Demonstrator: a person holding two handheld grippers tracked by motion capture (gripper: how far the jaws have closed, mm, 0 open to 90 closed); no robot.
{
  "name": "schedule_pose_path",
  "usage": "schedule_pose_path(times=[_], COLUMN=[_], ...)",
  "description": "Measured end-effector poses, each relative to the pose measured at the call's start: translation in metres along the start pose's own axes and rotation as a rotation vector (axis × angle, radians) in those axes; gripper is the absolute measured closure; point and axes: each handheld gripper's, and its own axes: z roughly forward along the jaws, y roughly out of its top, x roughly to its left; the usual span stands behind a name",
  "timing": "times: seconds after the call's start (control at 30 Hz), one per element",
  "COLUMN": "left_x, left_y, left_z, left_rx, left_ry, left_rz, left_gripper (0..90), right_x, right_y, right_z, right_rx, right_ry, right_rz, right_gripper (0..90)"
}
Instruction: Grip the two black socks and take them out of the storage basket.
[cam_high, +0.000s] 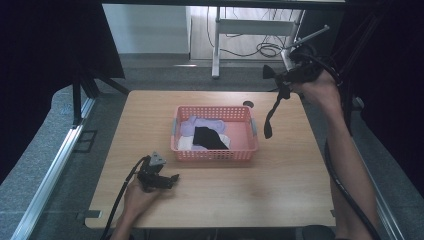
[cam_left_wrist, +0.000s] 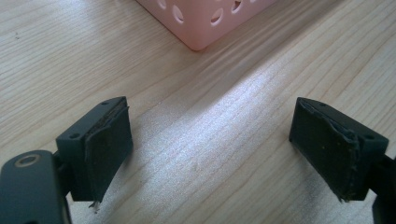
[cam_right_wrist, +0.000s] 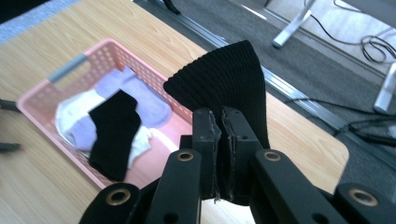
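Observation:
A pink perforated basket (cam_high: 215, 155) stands mid-table with a black sock (cam_high: 207, 137) lying on a purple sock (cam_high: 200, 124) and a white sock (cam_high: 184, 144). High over the table's far right corner, my right gripper (cam_high: 282, 82) is shut on a second black sock (cam_high: 270, 116), which dangles beside the basket. In the right gripper view the ribbed sock (cam_right_wrist: 224, 74) fans up from the closed right gripper (cam_right_wrist: 220, 116), with the basket (cam_right_wrist: 37, 93) below. My left gripper (cam_high: 172, 179) rests low at the front left, open and holding nothing (cam_left_wrist: 212, 140), near a basket corner (cam_left_wrist: 205, 18).
A dark round hole (cam_high: 248, 104) sits in the tabletop behind the basket. Beyond the table are a white metal leg (cam_high: 216, 45) and floor cables (cam_high: 265, 49). An aluminium rail (cam_high: 55, 165) runs along the left. Bare wood lies in front of the basket.

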Motion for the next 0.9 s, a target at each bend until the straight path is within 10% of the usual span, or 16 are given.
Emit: schedule_pose_path(times=[0.9], left_x=[0.0], left_y=[0.0], left_z=[0.0], left_rx=[-0.003], left_ry=[0.001], left_rz=[0.0], left_gripper=[12.8], right_x=[-0.027], right_y=[-0.138], right_z=[0.093], right_rx=[0.183], right_ry=[0.008], right_rz=[0.108], right_gripper=[84.3])
